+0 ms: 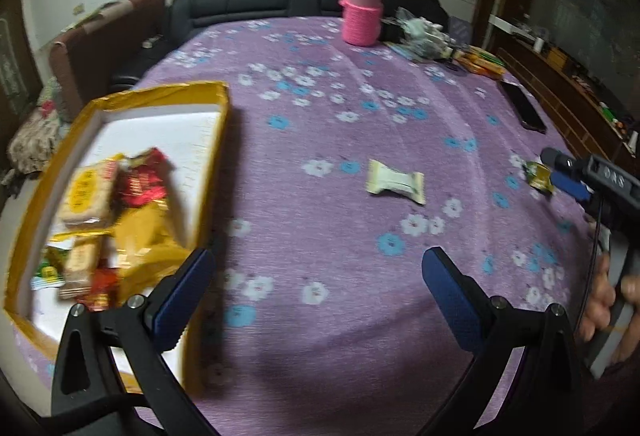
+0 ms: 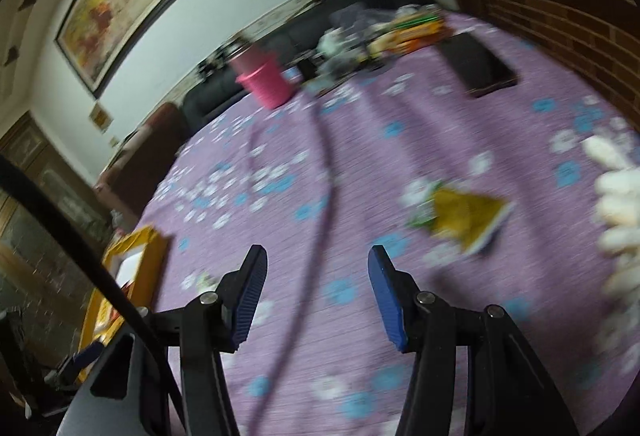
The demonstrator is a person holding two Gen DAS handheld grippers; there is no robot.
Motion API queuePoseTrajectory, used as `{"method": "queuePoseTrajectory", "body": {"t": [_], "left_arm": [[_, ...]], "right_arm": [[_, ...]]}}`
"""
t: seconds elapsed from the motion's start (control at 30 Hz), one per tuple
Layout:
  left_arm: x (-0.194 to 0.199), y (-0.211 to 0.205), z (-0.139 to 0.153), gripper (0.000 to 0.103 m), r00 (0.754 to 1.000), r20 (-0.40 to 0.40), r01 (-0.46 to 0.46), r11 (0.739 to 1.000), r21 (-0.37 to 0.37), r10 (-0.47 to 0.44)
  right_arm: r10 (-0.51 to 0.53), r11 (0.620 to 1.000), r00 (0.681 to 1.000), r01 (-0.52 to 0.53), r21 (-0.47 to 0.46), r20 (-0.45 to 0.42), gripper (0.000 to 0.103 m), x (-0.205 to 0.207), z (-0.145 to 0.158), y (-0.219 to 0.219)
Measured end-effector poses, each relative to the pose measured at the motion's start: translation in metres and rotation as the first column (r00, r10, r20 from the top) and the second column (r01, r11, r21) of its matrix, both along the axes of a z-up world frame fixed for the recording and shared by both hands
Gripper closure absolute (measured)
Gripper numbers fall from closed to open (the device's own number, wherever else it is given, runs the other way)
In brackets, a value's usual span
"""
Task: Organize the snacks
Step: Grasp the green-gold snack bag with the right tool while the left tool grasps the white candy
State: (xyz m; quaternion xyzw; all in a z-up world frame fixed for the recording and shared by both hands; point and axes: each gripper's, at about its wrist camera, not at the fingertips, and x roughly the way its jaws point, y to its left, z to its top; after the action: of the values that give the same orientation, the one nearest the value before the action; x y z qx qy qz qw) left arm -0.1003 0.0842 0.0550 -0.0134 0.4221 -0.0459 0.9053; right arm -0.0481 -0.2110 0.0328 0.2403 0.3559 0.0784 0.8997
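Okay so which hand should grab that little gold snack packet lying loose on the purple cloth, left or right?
Right. The right gripper is open, with the gold packet just ahead of its fingers. The left gripper, also open, sits by the yellow box, nearer the white candy.

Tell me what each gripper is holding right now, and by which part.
Nothing. The left gripper is open over the tablecloth; the right gripper is open, short of the yellow snack packet.

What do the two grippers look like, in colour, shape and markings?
The left gripper and the right gripper look alike: two black plastic arms with silver screws, each ending in a flat blue ribbed pad. In the left view, the right gripper's dark grey body carries pale letters, too blurred to read, and a thin black cable hangs from it.
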Motion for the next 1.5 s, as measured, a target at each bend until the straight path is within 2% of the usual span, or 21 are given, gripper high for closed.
{"method": "queuePoseTrajectory", "body": {"t": [0.17, 0.3, 0.5, 0.6, 0.7, 0.83, 1.17, 1.3, 1.33, 1.43, 1.5], "left_arm": [[0.006, -0.017, -0.013, 0.000, 0.995, -0.060, 0.076, 0.994, -0.074, -0.081], [0.008, -0.028, -0.017, 0.000, 0.988, -0.078, 0.122, 0.987, -0.105, -0.130], [0.028, -0.040, -0.030, 0.000, 0.975, -0.137, 0.154, 0.977, -0.149, -0.174], [0.037, -0.039, -0.037, 0.000, 0.974, -0.161, 0.134, 0.981, -0.141, -0.156], [0.044, -0.035, -0.046, 0.000, 0.969, -0.196, 0.116, 0.980, -0.162, -0.147], [0.044, -0.034, -0.047, 0.000, 0.972, -0.185, 0.118, 0.981, -0.156, -0.146], [0.043, -0.039, -0.049, 0.000, 0.974, -0.174, 0.128, 0.987, -0.099, -0.144], [0.043, -0.046, -0.051, 0.000, 0.972, -0.182, 0.141, 0.989, -0.046, -0.147], [0.043, -0.046, -0.051, 0.000, 0.972, -0.182, 0.142, 0.989, -0.042, -0.147], [0.042, -0.045, -0.052, 0.000, 0.970, -0.181, 0.156, 0.987, -0.041, -0.161], [0.044, -0.045, -0.051, 0.000, 0.964, -0.199, 0.173, 0.984, -0.036, -0.177]], "right_arm": [[-0.027, 0.999, 0.999, 0.025, -0.039, -0.036, 0.050, 0.015, 0.002, -0.023], [-0.027, 0.999, 1.000, 0.027, -0.021, -0.014, 0.050, 0.016, 0.006, -0.031], [0.012, 0.972, 0.992, -0.041, -0.231, -0.124, 0.046, 0.045, -0.009, -0.024], [0.001, 0.933, 0.988, -0.057, -0.356, -0.154, 0.046, 0.053, -0.020, -0.015], [0.007, 0.920, 0.987, -0.070, -0.385, -0.163, 0.045, 0.054, -0.025, -0.012], [0.001, 0.892, 0.986, -0.076, -0.446, -0.166, 0.045, 0.053, -0.027, -0.006], [-0.016, 0.864, 0.985, -0.073, -0.499, -0.172, 0.045, 0.052, -0.030, -0.003], [-0.016, 0.851, 0.989, -0.062, -0.522, -0.144, 0.061, 0.050, -0.025, 0.001], [-0.011, 0.855, 0.990, -0.065, -0.515, -0.143, 0.064, 0.049, -0.023, 0.002], [0.019, 0.874, 0.990, -0.084, -0.479, -0.140, 0.067, 0.047, -0.016, 0.009], [0.067, 0.907, 0.988, -0.120, -0.403, -0.142, 0.067, 0.049, -0.010, 0.016]]}}
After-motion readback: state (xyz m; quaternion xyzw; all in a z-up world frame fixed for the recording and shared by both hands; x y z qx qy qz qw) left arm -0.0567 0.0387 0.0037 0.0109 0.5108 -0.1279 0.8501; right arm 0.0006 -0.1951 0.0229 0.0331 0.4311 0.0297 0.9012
